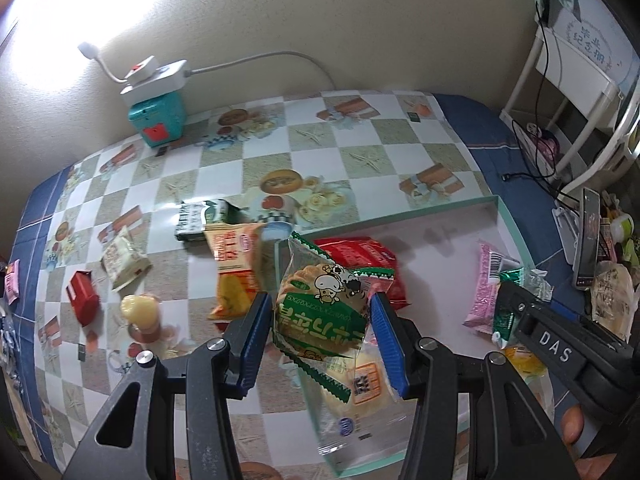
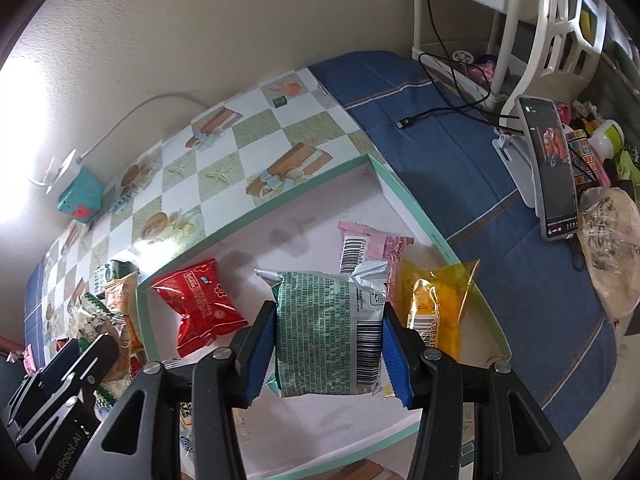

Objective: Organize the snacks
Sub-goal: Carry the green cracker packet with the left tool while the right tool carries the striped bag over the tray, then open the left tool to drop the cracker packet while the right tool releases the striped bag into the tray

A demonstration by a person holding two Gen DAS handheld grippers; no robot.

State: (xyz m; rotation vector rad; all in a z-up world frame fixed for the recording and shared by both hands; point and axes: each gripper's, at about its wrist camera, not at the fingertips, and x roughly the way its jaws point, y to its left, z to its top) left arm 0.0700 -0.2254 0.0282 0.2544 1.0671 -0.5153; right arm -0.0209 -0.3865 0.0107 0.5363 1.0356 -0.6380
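Observation:
My left gripper [image 1: 320, 300] is shut on a green-and-white cracker packet [image 1: 324, 312] with a cartoon figure, held above the near left corner of a white box with a mint rim [image 1: 508, 216]. Below it in the box lies a pale bun packet [image 1: 362, 384]. My right gripper [image 2: 330, 308] is shut on a green packet with a barcode [image 2: 324, 332], over the box floor. A red packet [image 2: 200, 304], a pink packet [image 2: 372, 244] and a yellow packet [image 2: 432, 308] lie inside the box rim [image 2: 412, 208]. The left gripper's body [image 2: 80, 348] shows at the lower left of the right wrist view.
Loose snacks lie on the checked tablecloth left of the box: an orange packet [image 1: 236, 272], a dark green packet [image 1: 200, 220], a cream packet [image 1: 124, 260], a red box [image 1: 82, 296], a jelly cup [image 1: 142, 312]. A teal box with a power strip [image 1: 158, 120] stands by the wall. A phone on a stand [image 2: 552, 172] is at right.

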